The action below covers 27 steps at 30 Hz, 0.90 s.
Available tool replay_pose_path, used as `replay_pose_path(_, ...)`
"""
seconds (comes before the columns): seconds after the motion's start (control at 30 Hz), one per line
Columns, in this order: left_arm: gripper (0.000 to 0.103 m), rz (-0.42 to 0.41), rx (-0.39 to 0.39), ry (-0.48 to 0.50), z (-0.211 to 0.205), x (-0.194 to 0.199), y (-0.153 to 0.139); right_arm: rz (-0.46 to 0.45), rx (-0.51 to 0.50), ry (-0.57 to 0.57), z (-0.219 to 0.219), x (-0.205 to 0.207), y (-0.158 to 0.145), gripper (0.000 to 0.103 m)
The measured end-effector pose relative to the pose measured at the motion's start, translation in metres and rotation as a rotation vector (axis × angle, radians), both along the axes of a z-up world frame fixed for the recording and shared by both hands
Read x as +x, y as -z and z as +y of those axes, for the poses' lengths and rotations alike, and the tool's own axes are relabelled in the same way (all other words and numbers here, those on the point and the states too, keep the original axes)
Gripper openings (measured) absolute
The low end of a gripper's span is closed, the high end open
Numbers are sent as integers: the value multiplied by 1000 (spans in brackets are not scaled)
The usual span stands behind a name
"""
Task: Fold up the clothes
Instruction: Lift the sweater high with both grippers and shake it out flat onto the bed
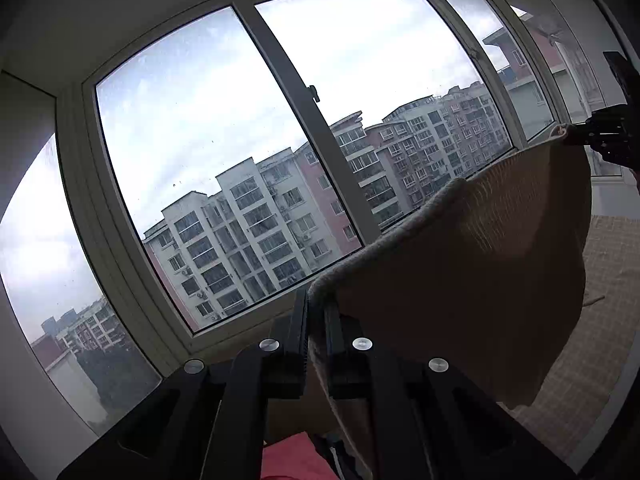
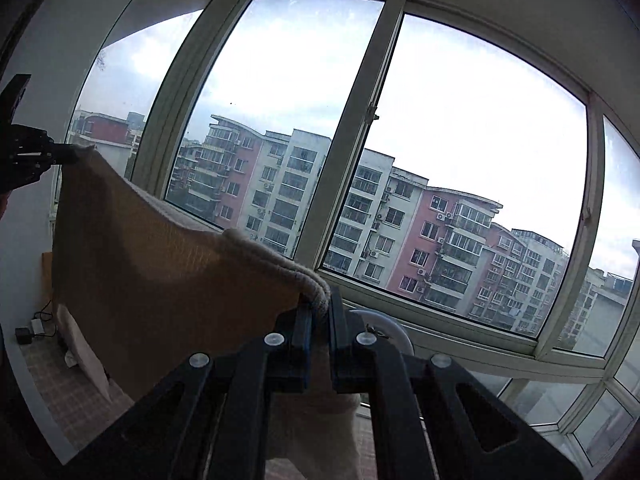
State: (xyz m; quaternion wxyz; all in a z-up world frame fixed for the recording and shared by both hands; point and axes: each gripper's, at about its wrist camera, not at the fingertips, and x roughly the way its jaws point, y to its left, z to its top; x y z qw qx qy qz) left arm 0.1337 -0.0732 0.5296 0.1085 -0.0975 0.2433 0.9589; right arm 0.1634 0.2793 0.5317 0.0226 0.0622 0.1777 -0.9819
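A tan ribbed knit garment with a thick grey rolled hem (image 1: pixel 480 264) hangs in the air in front of a large white-framed sliding window (image 1: pixel 224 132), stretched between the two tools. The left tongs (image 1: pixel 316 312) are pinched narrow on one end of the grey hem, the cloth running up and away to the right, where the right tongs (image 1: pixel 570 136) show as a dark shape clamped on the far corner. From the right wrist view the same holds in mirror: the right tongs (image 2: pixel 318 308) are closed on the rolled hem, and the garment (image 2: pixel 160 264) sags in a shallow curve toward the left tongs (image 2: pixel 76 154), which grip the upper corner at the left edge. Below the cloth lies a beige checked surface (image 1: pixel 612 280); I cannot tell whether it is a bed or a floor covering. A red fabric (image 1: pixel 288 456) shows under the left tool. Apartment blocks (image 2: pixel 440 240) stand beyond the glass under a cloudy sky.
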Motion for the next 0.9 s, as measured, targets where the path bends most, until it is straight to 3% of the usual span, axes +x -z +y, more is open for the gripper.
replay_pose_path(0.1,6,-16,-21,15,6,-1,4,-37,17,26,9,-18,18,6)
replay_pose_path(0.23,6,-172,-60,-17,25,-89,67,-166,-5,48,26,-86,64,6)
replay_pose_path(0.33,6,-291,-89,-42,39,-156,115,-286,-40,84,40,-156,124,6)
replay_pose_path(0.43,7,-424,-119,-56,73,-227,200,-419,-93,128,55,-229,197,6)
replay_pose_path(0.57,10,-593,-213,-141,109,-298,320,-668,-125,193,66,-321,315,8)
replay_pose_path(0.63,10,-667,-198,-147,106,-307,355,-779,-152,222,76,-333,363,8)
replay_pose_path(0.7,10,-725,-132,-122,87,-289,366,-820,-238,189,91,-324,380,11)
replay_pose_path(0.77,10,-748,-87,-105,65,-257,372,-836,-340,133,109,-302,381,16)
replay_pose_path(0.83,10,-780,-41,-107,43,-230,379,-823,-377,112,125,-274,370,18)
replay_pose_path(0.9,10,-829,17,-116,19,-205,385,-829,-408,88,141,-244,360,29)
